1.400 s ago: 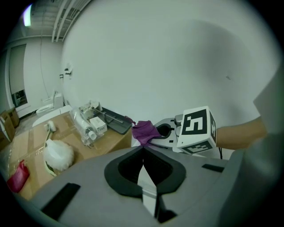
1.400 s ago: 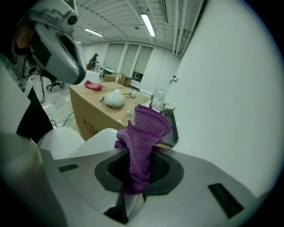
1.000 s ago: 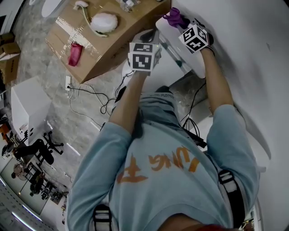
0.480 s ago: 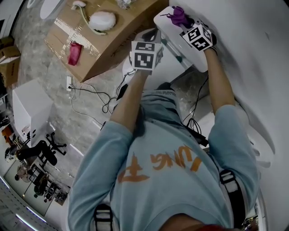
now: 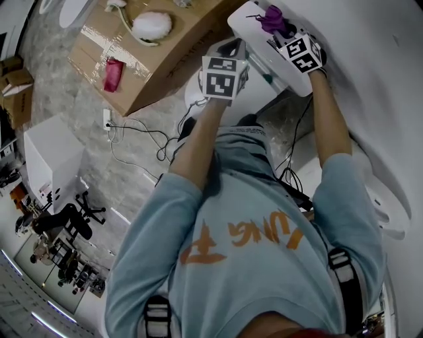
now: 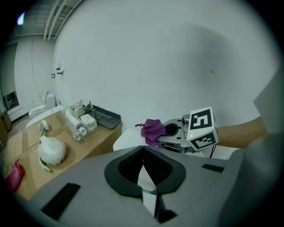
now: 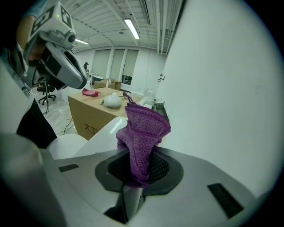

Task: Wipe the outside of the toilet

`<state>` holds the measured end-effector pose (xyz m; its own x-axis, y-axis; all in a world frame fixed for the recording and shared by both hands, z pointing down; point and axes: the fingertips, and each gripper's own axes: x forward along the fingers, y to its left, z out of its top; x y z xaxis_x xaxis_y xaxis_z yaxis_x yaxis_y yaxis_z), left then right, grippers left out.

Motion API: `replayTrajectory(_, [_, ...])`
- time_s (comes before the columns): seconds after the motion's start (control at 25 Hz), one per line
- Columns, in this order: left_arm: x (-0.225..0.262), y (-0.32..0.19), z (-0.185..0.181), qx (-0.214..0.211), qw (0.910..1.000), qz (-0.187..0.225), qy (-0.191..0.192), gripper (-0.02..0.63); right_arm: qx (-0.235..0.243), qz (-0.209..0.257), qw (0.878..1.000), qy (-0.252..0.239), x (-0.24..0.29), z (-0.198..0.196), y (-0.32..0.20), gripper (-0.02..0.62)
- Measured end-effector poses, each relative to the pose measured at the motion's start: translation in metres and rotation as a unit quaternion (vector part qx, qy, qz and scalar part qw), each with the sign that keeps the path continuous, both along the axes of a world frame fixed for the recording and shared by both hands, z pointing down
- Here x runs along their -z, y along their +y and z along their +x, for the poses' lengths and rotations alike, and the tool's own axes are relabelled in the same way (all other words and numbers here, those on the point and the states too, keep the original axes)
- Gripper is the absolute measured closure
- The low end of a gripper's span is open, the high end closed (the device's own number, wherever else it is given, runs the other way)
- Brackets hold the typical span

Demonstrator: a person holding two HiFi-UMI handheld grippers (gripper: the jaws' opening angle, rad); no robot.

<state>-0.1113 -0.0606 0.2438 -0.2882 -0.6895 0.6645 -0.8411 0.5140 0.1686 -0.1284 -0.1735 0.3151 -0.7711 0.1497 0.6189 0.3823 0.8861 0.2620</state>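
The white toilet tank [image 5: 259, 41] stands against the wall, with the bowl [image 5: 195, 89] below my left hand. My right gripper [image 5: 281, 30] is shut on a purple cloth [image 5: 273, 18], which it holds over the tank's top. In the right gripper view the purple cloth [image 7: 143, 128] bunches up out of the shut jaws of the right gripper [image 7: 138, 177], above the tank lid [image 7: 101, 133]. My left gripper [image 5: 229, 51] hovers beside the tank over the bowl, its jaws shut and empty. From the left gripper [image 6: 143, 156] I see the cloth [image 6: 153, 130] and the right gripper's marker cube [image 6: 202, 128].
A cardboard box [image 5: 149, 56] stands left of the toilet, carrying a white fluffy duster [image 5: 151, 25], a red item [image 5: 114, 72] and packaged goods [image 6: 80, 122]. Cables and a power strip [image 5: 108, 119] lie on the floor. A white wall [image 5: 370, 59] runs behind the tank.
The right gripper and its cloth have shifted a little further along the tank top toward the wall. The left gripper has drifted the same way, still shut.
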Motion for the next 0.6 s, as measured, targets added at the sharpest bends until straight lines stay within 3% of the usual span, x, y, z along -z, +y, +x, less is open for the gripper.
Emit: replayTrajectory(0.6, [-0.008, -0.015, 0.033, -0.050, 0.9986, -0.009, 0.013, 0.580, -0.059, -0.029, 0.998, -0.018, 0.006, 0.037, -0.014, 0.528])
